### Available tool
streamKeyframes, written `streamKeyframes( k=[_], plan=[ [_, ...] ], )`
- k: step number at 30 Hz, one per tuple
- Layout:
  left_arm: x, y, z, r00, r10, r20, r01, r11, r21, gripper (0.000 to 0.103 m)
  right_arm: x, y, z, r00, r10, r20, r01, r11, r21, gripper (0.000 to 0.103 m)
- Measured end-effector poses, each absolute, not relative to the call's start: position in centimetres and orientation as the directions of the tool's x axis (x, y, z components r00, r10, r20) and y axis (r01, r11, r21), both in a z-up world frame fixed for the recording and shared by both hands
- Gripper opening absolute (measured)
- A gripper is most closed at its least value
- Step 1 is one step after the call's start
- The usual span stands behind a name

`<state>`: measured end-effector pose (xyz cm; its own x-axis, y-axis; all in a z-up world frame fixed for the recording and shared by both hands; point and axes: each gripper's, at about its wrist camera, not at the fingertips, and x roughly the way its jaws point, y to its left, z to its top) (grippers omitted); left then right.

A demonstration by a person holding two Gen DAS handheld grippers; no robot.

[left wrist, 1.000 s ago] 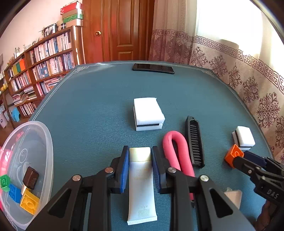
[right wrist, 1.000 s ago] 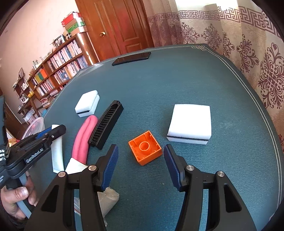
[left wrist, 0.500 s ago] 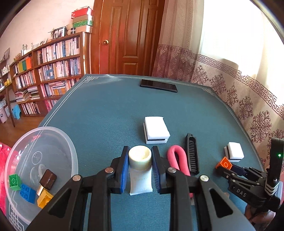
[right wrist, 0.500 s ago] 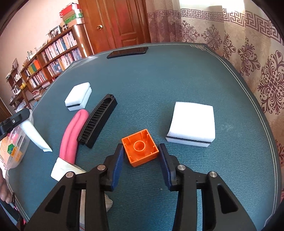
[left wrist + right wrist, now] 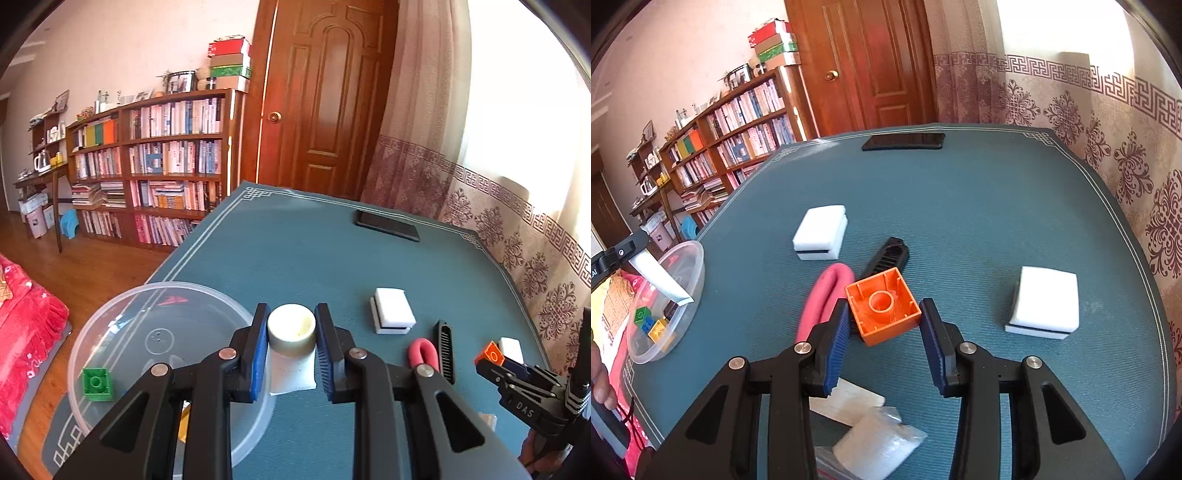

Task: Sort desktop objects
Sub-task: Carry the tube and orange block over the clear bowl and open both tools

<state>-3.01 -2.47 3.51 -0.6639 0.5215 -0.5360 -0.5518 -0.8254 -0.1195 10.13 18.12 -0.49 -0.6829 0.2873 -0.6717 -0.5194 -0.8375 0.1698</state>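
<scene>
While left gripper (image 5: 291,347) fingers pinch white tube (image 5: 291,332), right gripper (image 5: 882,334) fingers pinch orange block (image 5: 882,304).

Left wrist view looks from above the clear bowl (image 5: 110,317) toward the door; right wrist view, close over mid-table (image 5: 960,206), faces likewise; both share the phone (image 5: 388,224), sponges, comb.

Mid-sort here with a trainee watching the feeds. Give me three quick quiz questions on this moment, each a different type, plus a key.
1. True or false: the left gripper is empty.
2. What does the right gripper hold? A) sponge B) orange brick C) comb
3. Fill in: the green brick lies in the clear ____.

Key: 1 false, it is shut on the white tube; 2 B; 3 bowl.
</scene>
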Motion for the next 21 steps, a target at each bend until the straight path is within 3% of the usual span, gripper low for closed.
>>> streamKeyframes(
  k=[21],
  plan=[
    [-7.5, -13.0, 1.9, -0.718, 0.390, -0.576, -0.356, -0.918, -0.177, 0.027, 1.5, 8.2, 1.4, -0.746, 0.055, -0.664, -0.239, -0.952, 0.190, 0.041]
  ],
)
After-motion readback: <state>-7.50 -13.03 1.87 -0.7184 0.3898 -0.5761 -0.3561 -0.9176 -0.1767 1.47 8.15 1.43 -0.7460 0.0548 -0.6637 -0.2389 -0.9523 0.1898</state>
